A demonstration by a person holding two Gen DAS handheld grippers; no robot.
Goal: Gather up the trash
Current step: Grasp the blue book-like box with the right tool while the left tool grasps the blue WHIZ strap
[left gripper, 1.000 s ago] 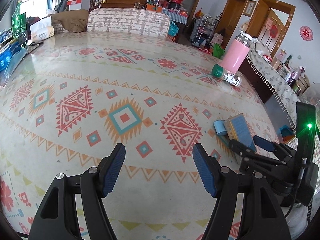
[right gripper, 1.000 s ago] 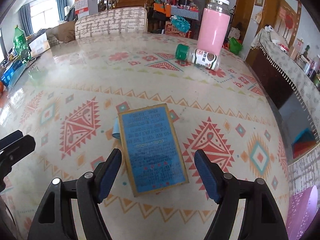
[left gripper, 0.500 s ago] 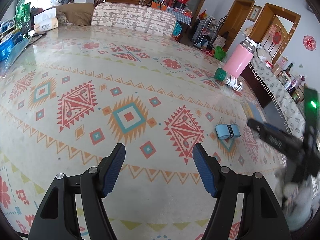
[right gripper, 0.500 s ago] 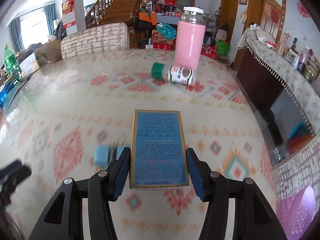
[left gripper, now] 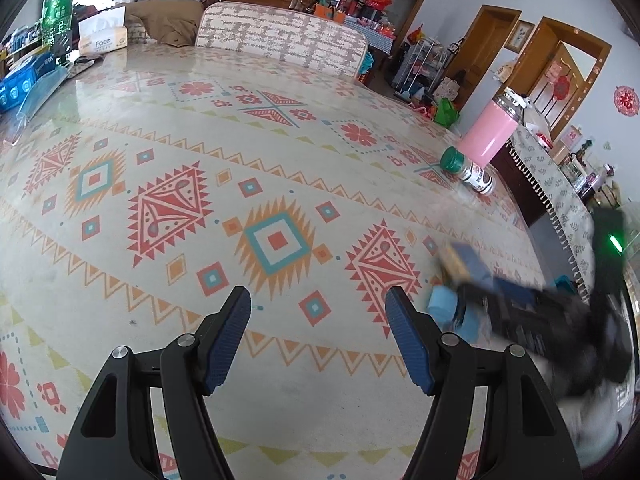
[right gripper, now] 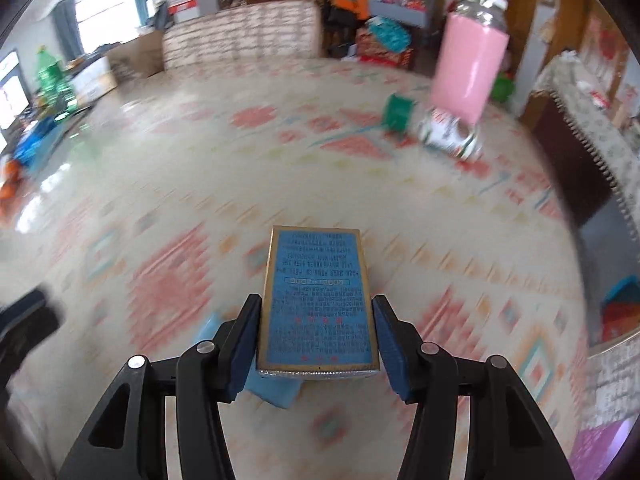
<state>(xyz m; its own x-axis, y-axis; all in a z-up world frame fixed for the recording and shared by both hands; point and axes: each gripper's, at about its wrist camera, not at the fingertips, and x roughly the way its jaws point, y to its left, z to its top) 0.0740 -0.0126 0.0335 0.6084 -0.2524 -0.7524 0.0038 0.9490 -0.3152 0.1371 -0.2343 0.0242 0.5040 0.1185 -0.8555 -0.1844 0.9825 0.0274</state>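
Observation:
My right gripper [right gripper: 318,332] is shut on a flat blue box [right gripper: 318,300] with a gold rim, held above the patterned table. In the left wrist view the same box [left gripper: 466,260] shows blurred at the right, in front of the right gripper [left gripper: 476,284]. A light blue roll [left gripper: 442,304] lies on the table below the box; it shows under the box as a light blue roll [right gripper: 276,390] in the right wrist view. My left gripper [left gripper: 318,336] hovers open over the table, nothing between its fingers.
A pink flask [left gripper: 490,136] stands at the table's far right edge, with a green-capped jar [left gripper: 466,170] on its side before it. Tissue boxes [left gripper: 102,42] and blue packs [left gripper: 24,80] sit far left. A chair back [left gripper: 280,38] lines the far side.
My right gripper closed on the blue box and lifted it off the table, uncovering the light blue roll. The left gripper stayed open and almost still.

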